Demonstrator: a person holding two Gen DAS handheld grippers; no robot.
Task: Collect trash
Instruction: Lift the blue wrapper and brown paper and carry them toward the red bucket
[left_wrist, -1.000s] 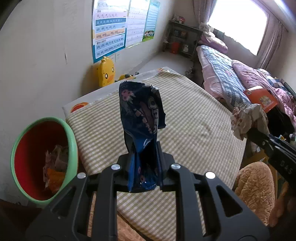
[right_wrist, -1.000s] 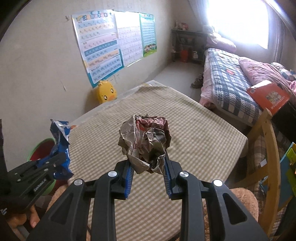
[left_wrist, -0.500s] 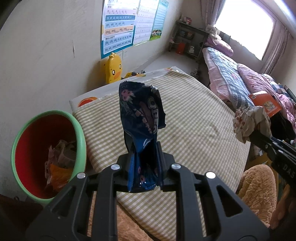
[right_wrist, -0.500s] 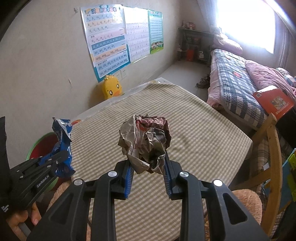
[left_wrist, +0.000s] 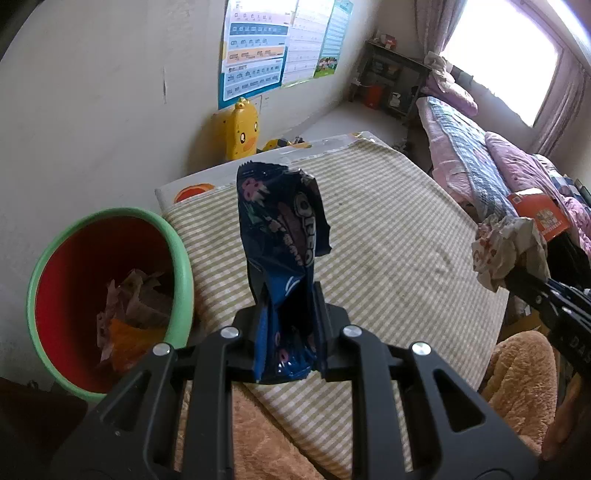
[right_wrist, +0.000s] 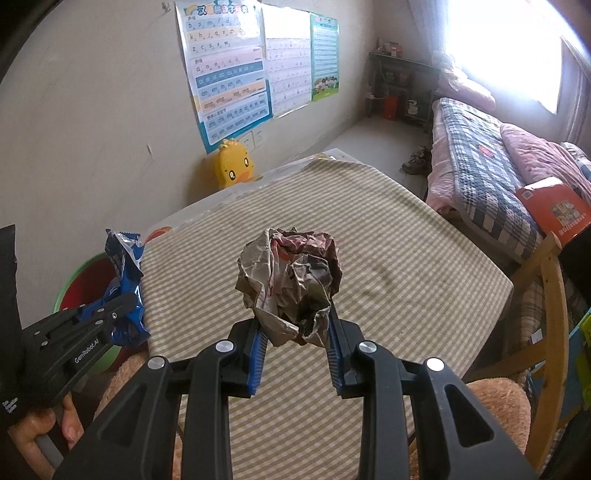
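Observation:
My left gripper (left_wrist: 286, 325) is shut on a dark blue Oreo wrapper (left_wrist: 282, 236) that stands upright between the fingers, just right of a green bin with a red inside (left_wrist: 74, 266) holding crumpled paper. My right gripper (right_wrist: 295, 332) is shut on a crumpled paper ball (right_wrist: 290, 277), held above the checked table (right_wrist: 406, 258). The paper ball also shows in the left wrist view (left_wrist: 506, 251), at the right. The wrapper (right_wrist: 123, 280) and the bin (right_wrist: 77, 284) show at the left of the right wrist view.
A yellow duck toy (left_wrist: 242, 129) stands by the wall beyond the table. A bed (right_wrist: 480, 155) with an orange box (right_wrist: 554, 206) lies at the right. A wooden chair (right_wrist: 550, 314) stands by the table's right edge. A brown plush (left_wrist: 524, 373) lies near the front.
My left gripper with the wrapper has moved left toward the bin, which now looms larger. My right gripper with the paper ball has shifted slightly the same way.

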